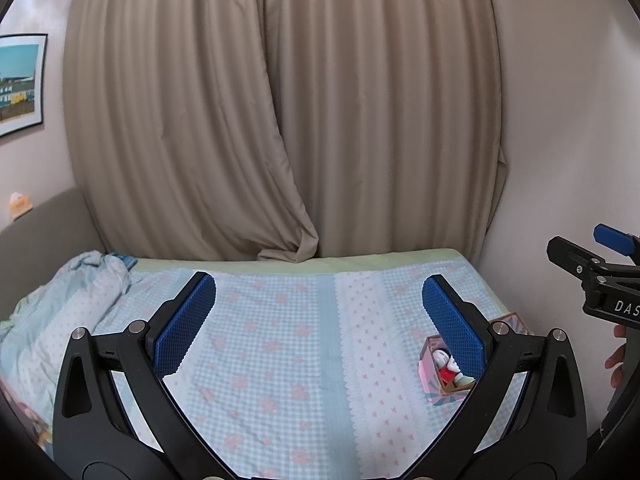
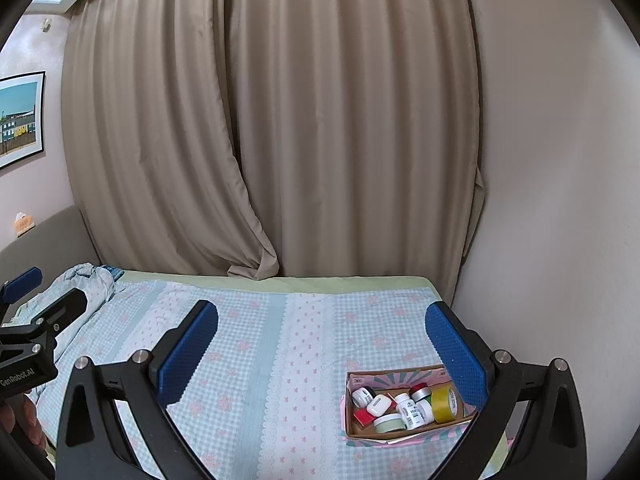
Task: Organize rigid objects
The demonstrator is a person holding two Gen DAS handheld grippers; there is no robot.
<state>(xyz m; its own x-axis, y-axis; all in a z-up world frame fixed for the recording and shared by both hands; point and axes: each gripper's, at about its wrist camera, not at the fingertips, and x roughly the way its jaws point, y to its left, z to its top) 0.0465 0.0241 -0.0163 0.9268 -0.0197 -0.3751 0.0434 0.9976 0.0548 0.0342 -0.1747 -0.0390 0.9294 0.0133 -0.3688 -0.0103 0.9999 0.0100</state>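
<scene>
While both claws [image 1: 320, 320] [image 2: 322, 344] gape empty, the box [image 2: 400, 376] sits near the bed's [image 2: 256, 280] right edge.

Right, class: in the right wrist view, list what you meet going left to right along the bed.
Left gripper → crumpled quilt → right gripper's left pad → box of small items → right gripper's right pad.
</scene>
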